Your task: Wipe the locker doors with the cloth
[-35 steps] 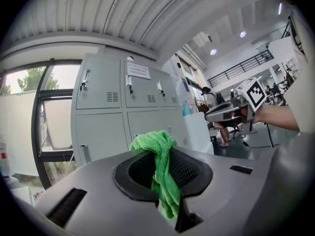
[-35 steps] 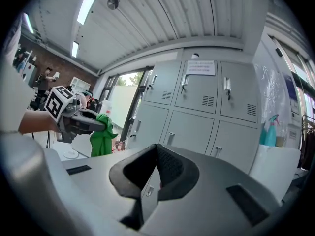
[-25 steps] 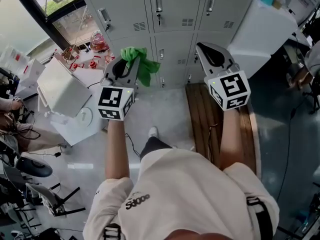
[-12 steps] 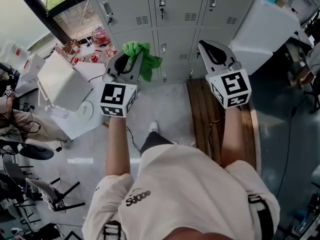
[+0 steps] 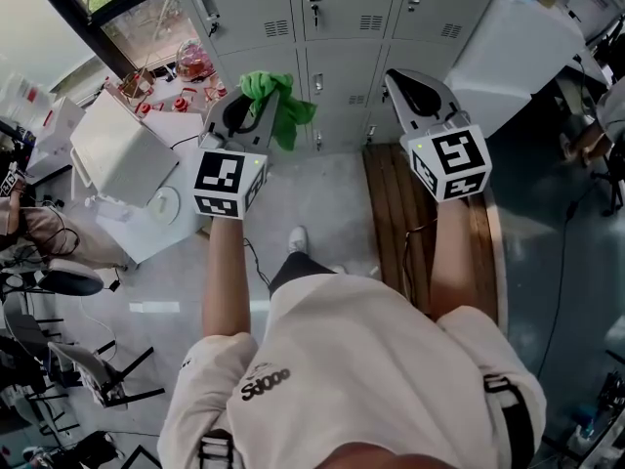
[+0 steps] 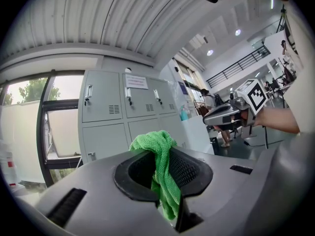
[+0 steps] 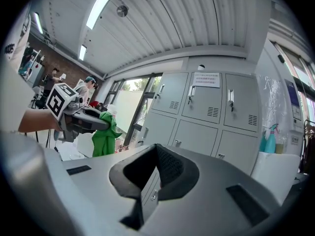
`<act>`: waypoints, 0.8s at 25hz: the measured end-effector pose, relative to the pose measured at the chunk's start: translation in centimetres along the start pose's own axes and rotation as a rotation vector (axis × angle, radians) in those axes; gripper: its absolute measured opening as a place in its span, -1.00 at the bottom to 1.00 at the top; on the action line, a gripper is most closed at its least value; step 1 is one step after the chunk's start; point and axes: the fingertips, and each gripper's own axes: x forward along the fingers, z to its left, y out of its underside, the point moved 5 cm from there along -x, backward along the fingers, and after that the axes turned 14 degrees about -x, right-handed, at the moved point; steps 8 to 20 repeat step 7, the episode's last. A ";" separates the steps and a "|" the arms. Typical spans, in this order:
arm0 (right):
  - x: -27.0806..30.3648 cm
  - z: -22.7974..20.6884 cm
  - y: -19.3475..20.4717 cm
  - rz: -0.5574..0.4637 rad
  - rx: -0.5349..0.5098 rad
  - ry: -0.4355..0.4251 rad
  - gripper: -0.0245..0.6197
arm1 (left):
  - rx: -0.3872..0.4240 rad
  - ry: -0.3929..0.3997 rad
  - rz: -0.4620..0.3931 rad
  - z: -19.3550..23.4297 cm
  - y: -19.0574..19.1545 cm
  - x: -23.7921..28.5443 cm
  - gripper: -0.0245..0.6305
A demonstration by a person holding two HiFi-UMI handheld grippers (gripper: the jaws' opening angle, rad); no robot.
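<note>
A bank of grey locker doors (image 5: 337,13) stands ahead, also seen in the left gripper view (image 6: 106,112) and the right gripper view (image 7: 206,119). My left gripper (image 5: 256,107) is shut on a green cloth (image 5: 281,106), held a short way in front of the lower lockers. The cloth (image 6: 160,156) bunches above the jaws and hangs down between them (image 6: 165,191). My right gripper (image 5: 415,91) is level with it to the right, and its jaws (image 7: 147,195) are shut with nothing in them. Neither gripper touches a door.
A white cabinet (image 5: 117,159) and clutter with red items (image 5: 190,66) stand at the left by a window. A big white box (image 5: 508,52) sits right of the lockers. A wooden board (image 5: 400,218) lies on the floor. A teal spray bottle (image 7: 269,139) tops the box.
Both grippers have moved a little nearer the lockers as the person steps forward. The cloth stays held in the left gripper.
</note>
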 end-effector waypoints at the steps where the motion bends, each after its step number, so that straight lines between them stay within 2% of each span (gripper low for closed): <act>1: -0.1 0.0 -0.1 -0.002 0.001 0.001 -0.90 | 0.003 0.001 -0.002 -0.1 -0.1 -0.1 -0.71; 20: -0.8 1.0 0.2 -0.007 0.012 -0.008 -0.90 | 0.000 -0.007 0.002 -0.8 0.6 -1.1 -0.71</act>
